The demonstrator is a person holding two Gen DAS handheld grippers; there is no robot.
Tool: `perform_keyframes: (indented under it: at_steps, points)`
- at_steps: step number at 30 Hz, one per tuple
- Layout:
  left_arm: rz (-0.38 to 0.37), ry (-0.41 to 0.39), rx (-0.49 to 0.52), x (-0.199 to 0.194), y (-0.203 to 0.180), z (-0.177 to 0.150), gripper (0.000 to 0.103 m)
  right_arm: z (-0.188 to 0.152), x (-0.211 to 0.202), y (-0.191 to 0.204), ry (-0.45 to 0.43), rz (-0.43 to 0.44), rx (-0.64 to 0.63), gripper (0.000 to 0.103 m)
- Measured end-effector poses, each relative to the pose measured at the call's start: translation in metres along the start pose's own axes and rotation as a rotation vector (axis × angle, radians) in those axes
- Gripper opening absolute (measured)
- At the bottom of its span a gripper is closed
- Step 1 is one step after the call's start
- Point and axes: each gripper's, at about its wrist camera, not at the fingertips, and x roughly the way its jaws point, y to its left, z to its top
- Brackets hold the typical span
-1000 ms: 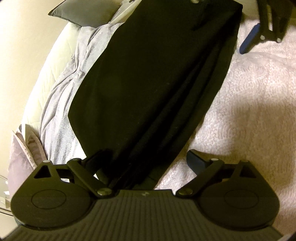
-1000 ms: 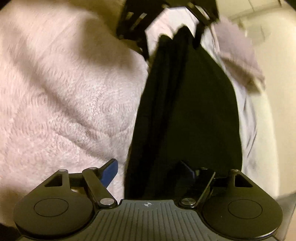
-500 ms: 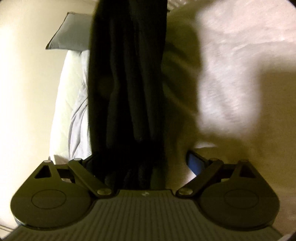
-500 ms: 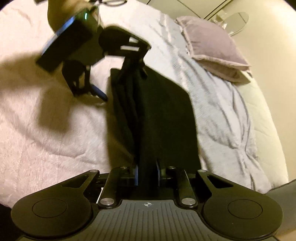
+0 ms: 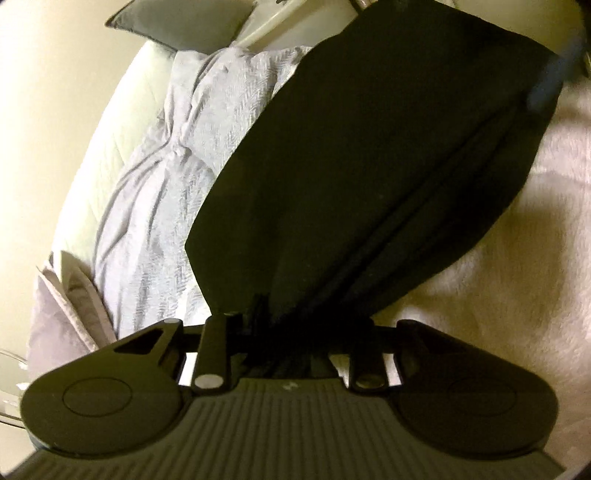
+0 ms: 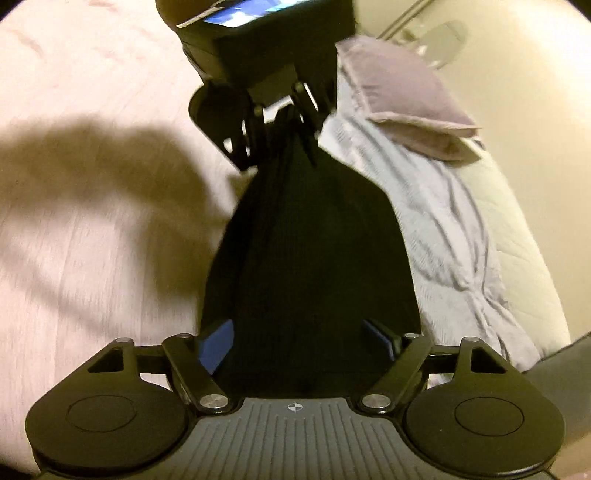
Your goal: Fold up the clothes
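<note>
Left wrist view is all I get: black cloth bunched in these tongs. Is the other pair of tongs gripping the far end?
Observer: No. The right wrist view shows the right tongs open, their jaws having just been opening. The black garment runs between the blue pads, unpinched.
Visitor: How do my tongs look from over there?
Observer: The left tongs, whose jaws have just been closing, are clamped on a narrow bunch of the garment, which fans wider toward the right tongs.
Visitor: Anything else I'm missing?
Observer: A lit screen sits on top of the left tongs' body.
</note>
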Motion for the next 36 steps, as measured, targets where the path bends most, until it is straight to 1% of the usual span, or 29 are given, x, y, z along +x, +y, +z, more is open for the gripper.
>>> perform_keyframes:
  at_steps: [4,5,6,7,8,9,10,11,13,15,17,19,20,22,24,26,28,30,33,36]
  points:
    - [-0.023,0.02,-0.015,-0.004,0.004,0.002,0.024,0.015,0.036,0.034,0.043,-0.004,-0.008,0.078]
    - [-0.027,0.022,-0.014,-0.004,0.004,0.002,0.024,0.015,0.047,0.043,0.065,-0.016,-0.038,0.078]
    - [-0.03,0.024,-0.011,-0.005,0.005,0.002,0.024,0.011,0.056,0.053,0.09,-0.044,-0.097,0.078]
    - [-0.031,0.026,-0.007,-0.005,0.004,0.001,0.024,0.005,0.061,0.061,0.108,-0.074,-0.152,0.078]
    - [-0.03,0.027,-0.006,-0.008,0.001,-0.002,0.024,-0.003,0.062,0.063,0.118,-0.093,-0.18,0.078]
    - [-0.03,0.027,-0.006,-0.011,-0.001,-0.004,0.024,-0.012,0.06,0.06,0.129,-0.105,-0.182,0.07]
    - [-0.033,0.024,-0.008,-0.013,-0.003,-0.005,0.024,-0.023,0.055,0.053,0.141,-0.107,-0.171,0.051]
    - [-0.036,0.021,-0.003,-0.015,-0.005,-0.005,0.024,-0.033,0.048,0.045,0.144,-0.1,-0.158,0.042]
    - [-0.04,0.014,0.007,-0.021,-0.011,-0.005,0.024,-0.05,0.03,0.032,0.135,-0.077,-0.172,0.021]
    - [-0.027,0.004,0.014,-0.031,-0.014,-0.003,0.024,-0.056,0.011,0.012,0.121,-0.01,-0.172,0.019]
    - [0.001,-0.003,0.009,-0.047,-0.016,-0.003,0.023,-0.052,-0.006,-0.01,0.109,0.05,-0.152,0.017]
    - [0.031,0.002,-0.02,-0.073,-0.02,-0.006,0.023,-0.042,-0.028,-0.028,0.082,0.078,-0.139,0.016]
    - [0.033,0.009,-0.031,-0.088,-0.025,-0.01,0.023,-0.037,-0.04,-0.032,0.066,0.084,-0.143,0.016]
    - [0.022,0.033,-0.061,-0.115,-0.036,-0.017,0.023,-0.029,-0.062,-0.029,0.03,0.118,-0.154,0.016]
    - [-0.021,0.073,-0.103,-0.14,-0.054,-0.028,0.023,-0.025,-0.079,-0.012,0.008,0.182,-0.174,0.016]
    - [-0.077,0.123,-0.129,-0.158,-0.078,-0.038,0.023,-0.024,-0.088,0.01,0.003,0.265,-0.205,0.016]
    - [-0.094,0.15,-0.151,-0.168,-0.093,-0.043,0.023,-0.024,-0.093,0.03,0.013,0.32,-0.244,0.016]
    - [-0.095,0.168,-0.175,-0.177,-0.102,-0.045,0.023,-0.022,-0.098,0.037,0.016,0.336,-0.26,0.016]
    - [-0.073,0.17,-0.221,-0.186,-0.096,-0.041,0.022,-0.02,-0.106,0.034,0.012,0.326,-0.281,0.016]
    - [-0.046,0.158,-0.232,-0.195,-0.084,-0.036,0.022,-0.012,-0.116,0.021,0.007,0.306,-0.314,0.015]
